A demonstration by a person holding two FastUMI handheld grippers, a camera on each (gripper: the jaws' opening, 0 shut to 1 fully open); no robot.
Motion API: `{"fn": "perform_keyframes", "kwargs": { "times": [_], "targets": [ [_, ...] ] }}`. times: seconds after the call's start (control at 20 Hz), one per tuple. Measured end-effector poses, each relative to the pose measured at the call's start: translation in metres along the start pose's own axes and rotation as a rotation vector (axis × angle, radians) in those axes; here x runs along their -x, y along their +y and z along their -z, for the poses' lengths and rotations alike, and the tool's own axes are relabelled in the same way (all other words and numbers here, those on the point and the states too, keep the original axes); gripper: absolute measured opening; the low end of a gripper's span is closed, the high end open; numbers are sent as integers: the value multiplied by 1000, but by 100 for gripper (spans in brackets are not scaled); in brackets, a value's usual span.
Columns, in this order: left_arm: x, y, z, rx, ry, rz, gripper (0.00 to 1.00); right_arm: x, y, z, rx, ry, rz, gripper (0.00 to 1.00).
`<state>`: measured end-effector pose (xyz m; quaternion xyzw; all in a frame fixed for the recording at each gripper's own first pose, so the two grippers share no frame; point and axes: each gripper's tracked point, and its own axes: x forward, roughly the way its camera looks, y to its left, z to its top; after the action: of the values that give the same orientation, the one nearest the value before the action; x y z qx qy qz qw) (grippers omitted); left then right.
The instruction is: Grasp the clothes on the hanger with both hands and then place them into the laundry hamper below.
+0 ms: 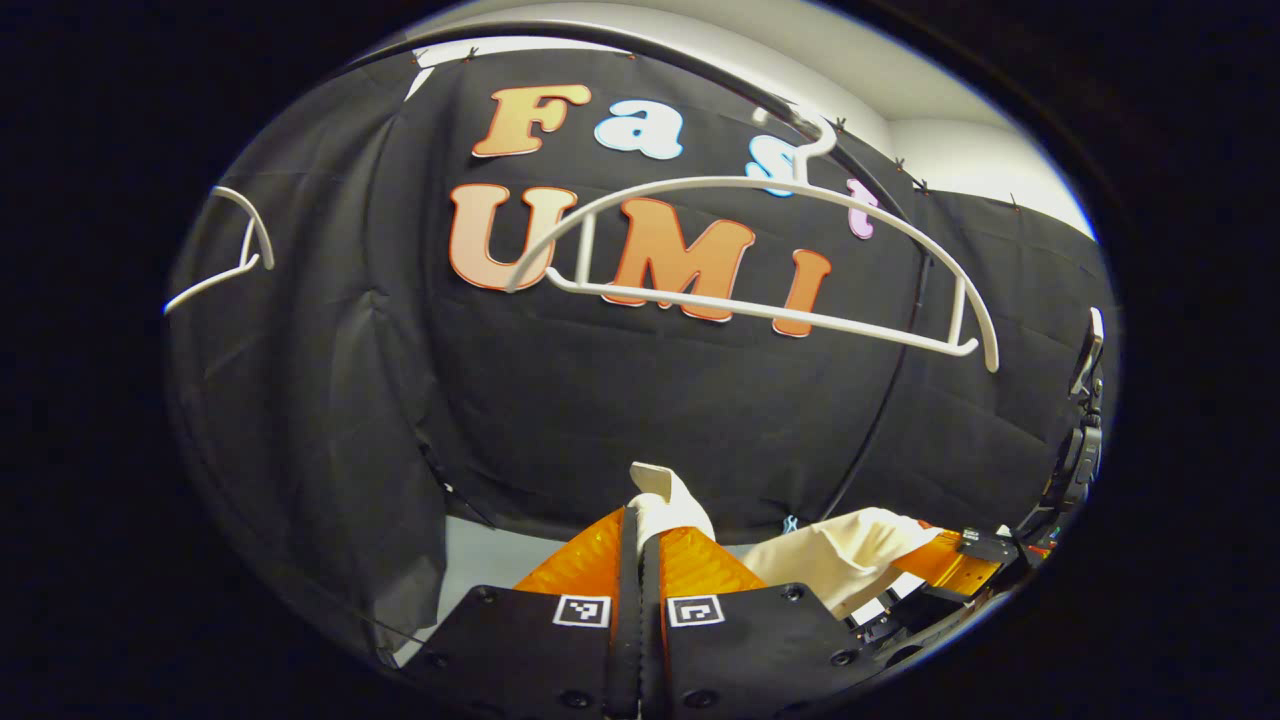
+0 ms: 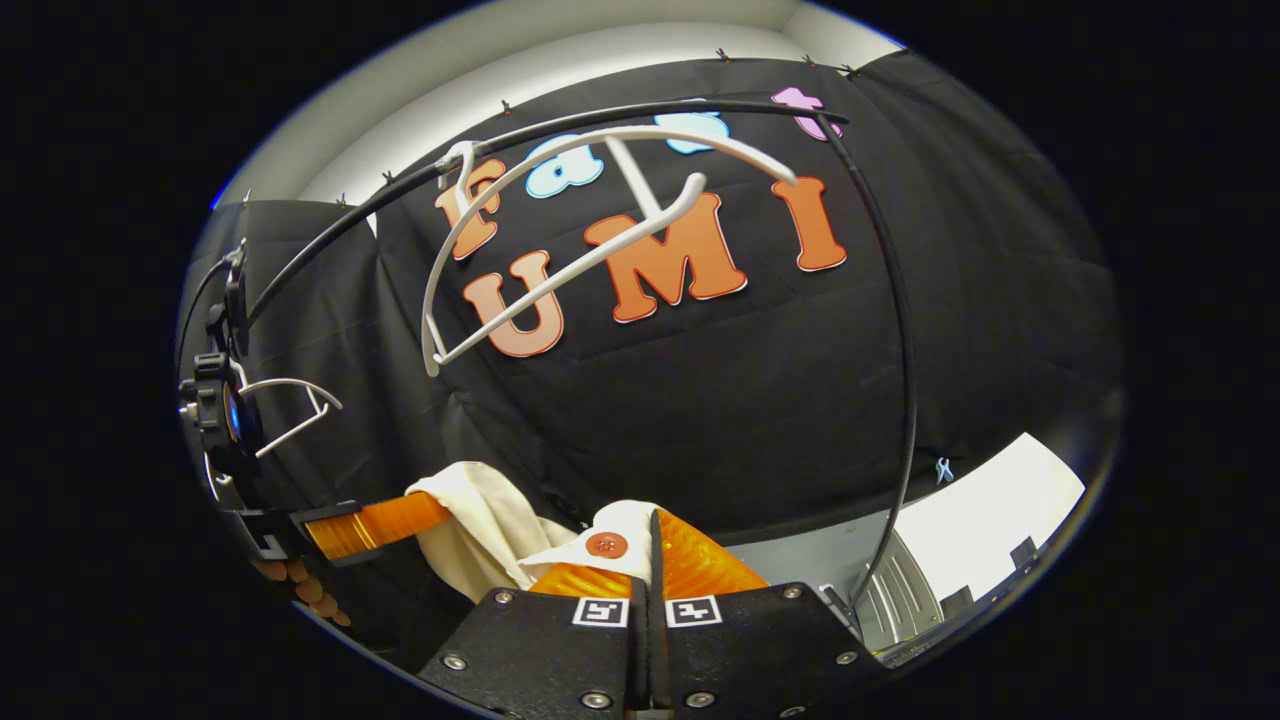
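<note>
Both tools are pinched shut on the cream shirt point(image 1: 850, 560), left tool point(image 1: 640, 545) and right tool point(image 2: 645, 560), spreading it below the bare hanger point(image 1: 760, 260) upper centre.

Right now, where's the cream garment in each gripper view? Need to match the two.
Left gripper view: cream garment pinched at bottom centre between the left gripper fingers, trailing right toward the other gripper.
Right gripper view: the buttoned edge sits at bottom centre in the right gripper, draping left.
Shared landmark: the bare white hanger above on the black rail.
</note>
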<state>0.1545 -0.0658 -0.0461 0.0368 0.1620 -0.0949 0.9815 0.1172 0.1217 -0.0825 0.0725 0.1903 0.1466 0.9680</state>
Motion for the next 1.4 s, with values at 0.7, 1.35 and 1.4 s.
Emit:
{"fn": "perform_keyframes", "kwargs": {
  "times": [0.7, 1.35, 1.4],
  "targets": [
    [-28, 8, 102, 18, 237, -26, 7, -25, -46, 73, 53, 131, 93, 0],
    [-33, 18, 171, 46, 508, -78, 7, -61, -80, 159, 86, 358, 152, 3],
    [-32, 19, 176, 50, 528, -83, 7, -65, -82, 166, 94, 375, 157, 4]
  ]
}}
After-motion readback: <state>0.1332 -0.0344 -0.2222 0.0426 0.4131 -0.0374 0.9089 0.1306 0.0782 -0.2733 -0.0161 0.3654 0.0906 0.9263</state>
